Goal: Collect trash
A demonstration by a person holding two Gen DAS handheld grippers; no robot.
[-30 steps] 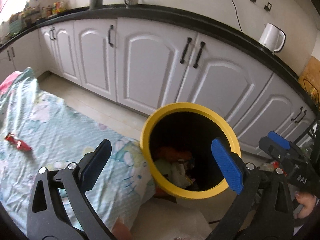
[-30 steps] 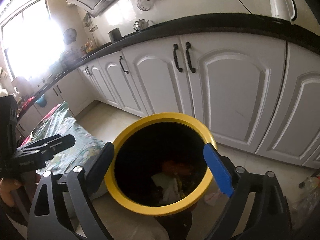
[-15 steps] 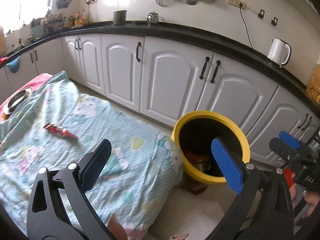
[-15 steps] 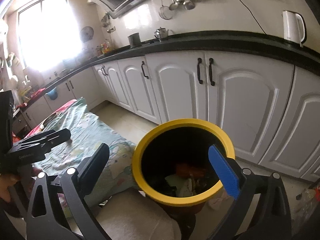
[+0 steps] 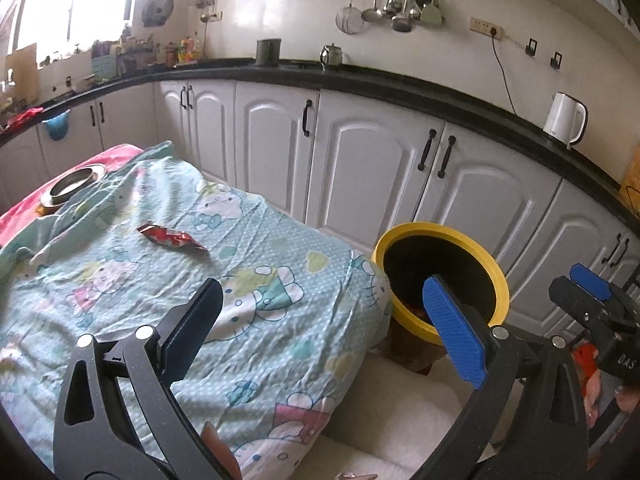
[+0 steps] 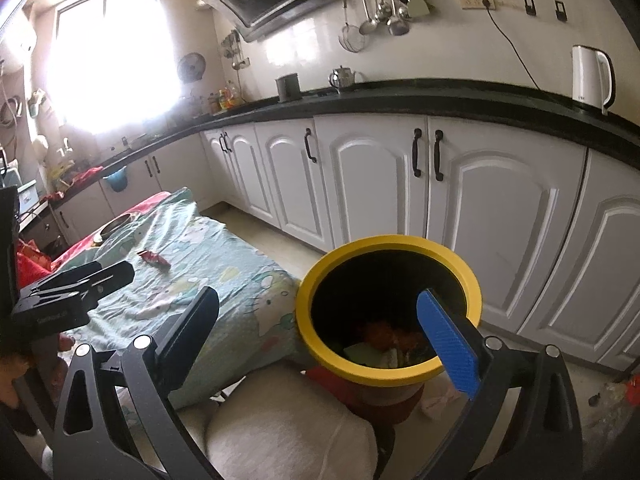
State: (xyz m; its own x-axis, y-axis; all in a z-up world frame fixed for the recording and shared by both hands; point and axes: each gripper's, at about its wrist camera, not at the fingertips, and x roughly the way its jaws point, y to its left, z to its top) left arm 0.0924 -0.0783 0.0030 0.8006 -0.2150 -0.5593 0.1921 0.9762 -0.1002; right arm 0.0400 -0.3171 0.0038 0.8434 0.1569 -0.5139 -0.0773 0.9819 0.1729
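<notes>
I can't read the red wrapper (image 5: pixel 170 237); my gripper's finger (image 6: pixel 448 344) hides part of the bin's (image 6: pixel 384 244) trash at 3 o'clock.

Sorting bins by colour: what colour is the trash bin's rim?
Yellow rim, black inside; clearest in the right wrist view.

White cabinets (image 5: pixel 372 168) with black handles run under a black surface (image 5: pixel 400 84) bearing a white kettle (image 5: pixel 564 120) at the right, a small metal teapot (image 5: pixel 331 55) farther left, and utensils (image 5: pixel 396 0) hanging on the wall above.

Wrapper (image 5: pixel 172 237) on table (image 5: pixel 280 320), bin (image 5: pixel 440 280) rightward
</notes>
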